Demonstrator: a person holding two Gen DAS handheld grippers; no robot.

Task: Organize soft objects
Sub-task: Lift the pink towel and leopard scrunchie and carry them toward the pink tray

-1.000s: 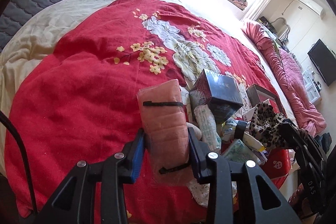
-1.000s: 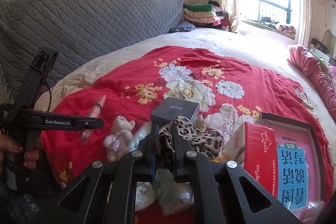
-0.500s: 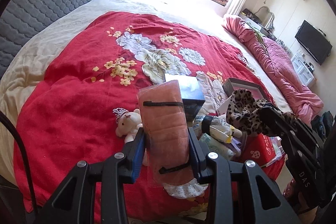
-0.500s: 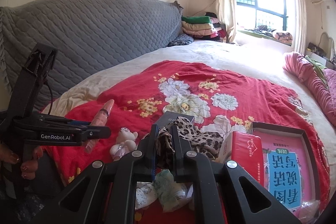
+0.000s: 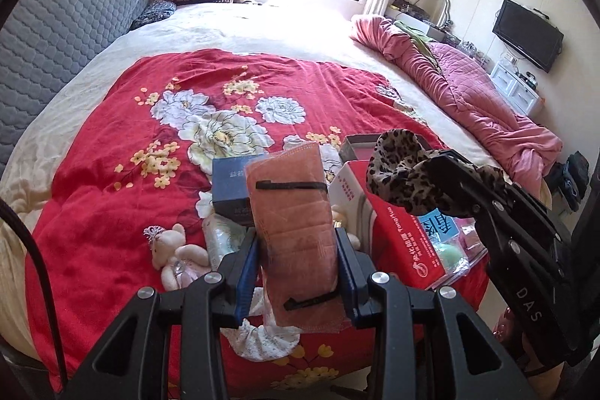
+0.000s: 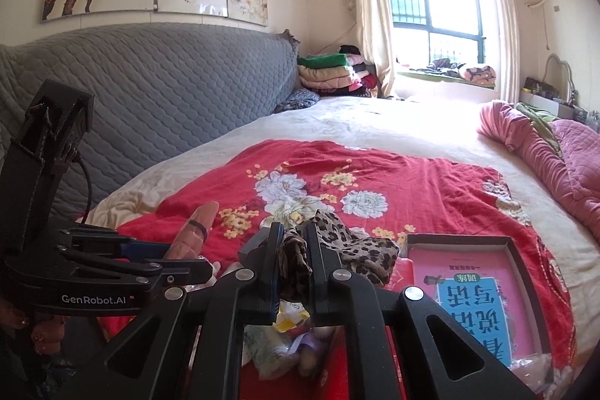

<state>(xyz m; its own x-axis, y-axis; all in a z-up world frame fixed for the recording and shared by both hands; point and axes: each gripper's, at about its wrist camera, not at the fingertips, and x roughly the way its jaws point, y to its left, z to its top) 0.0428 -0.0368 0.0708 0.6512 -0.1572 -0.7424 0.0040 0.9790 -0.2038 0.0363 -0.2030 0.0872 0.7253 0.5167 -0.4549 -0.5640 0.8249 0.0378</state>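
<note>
The left gripper (image 5: 298, 265) has its jaws clenched on a flat orange-pink folded cloth sealed in clear plastic with two black bands (image 5: 294, 227). The blue-lined fingers (image 5: 247, 268) press against both long edges of the pack, set about one pack-width apart. The pack stands nearly upright between them, its top edge rising well above the fingertips and its lower edge hanging below them. It is held clear above the red floral quilt (image 5: 112, 175) spread on the bed.

The right gripper (image 6: 292, 261) has its jaws nearly closed, grasping a leopard-print fabric piece (image 6: 348, 246). A bunched fold of the fabric is pinched in the narrow gap between the fingers; the rest drapes forward and to the right of the fingertips. In the left wrist view the same fabric (image 5: 405, 175) hangs from the raised right gripper, above the clutter.

Below both grippers, on the near edge of the quilt, lie:
- a small cream plush bear with a crown (image 5: 176, 250), left of the pack;
- a dark blue rectangular box (image 5: 232, 186), behind the pack;
- a red carton with white lettering (image 5: 397, 235), right of the pack;
- an open shallow box holding a pink and blue booklet (image 6: 476, 283).
</note>
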